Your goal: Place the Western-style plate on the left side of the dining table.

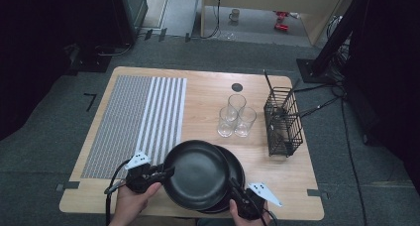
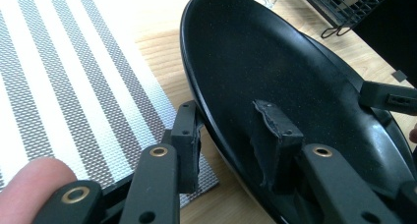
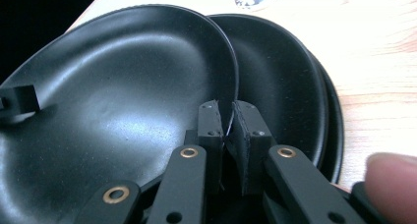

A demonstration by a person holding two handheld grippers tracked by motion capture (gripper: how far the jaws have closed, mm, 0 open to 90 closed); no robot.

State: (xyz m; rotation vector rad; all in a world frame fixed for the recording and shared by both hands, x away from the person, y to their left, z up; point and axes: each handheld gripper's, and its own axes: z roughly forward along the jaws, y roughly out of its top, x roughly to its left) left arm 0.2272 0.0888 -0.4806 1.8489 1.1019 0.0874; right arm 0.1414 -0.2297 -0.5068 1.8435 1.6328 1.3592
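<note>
A stack of black plates (image 1: 238, 167) lies at the table's front middle. The top plate (image 1: 195, 174) is shifted left and tilted off the stack. My right gripper (image 1: 233, 184) is shut on its near right rim; in the right gripper view the jaws (image 3: 224, 108) pinch that rim, with the top plate (image 3: 123, 86) on the left and a lower plate (image 3: 278, 76) on the right. My left gripper (image 1: 171, 171) is at the plate's left edge. Its jaws (image 2: 228, 121) stand apart astride the rim of the top plate (image 2: 265, 52), one under it and one inside it.
A striped grey and white placemat (image 1: 138, 122) covers the table's left part, just left of the plates. Three clear glasses (image 1: 235, 118) stand behind the plates. A black wire rack (image 1: 282, 123) stands at the right. A small dark disc (image 1: 237, 87) lies near the far edge.
</note>
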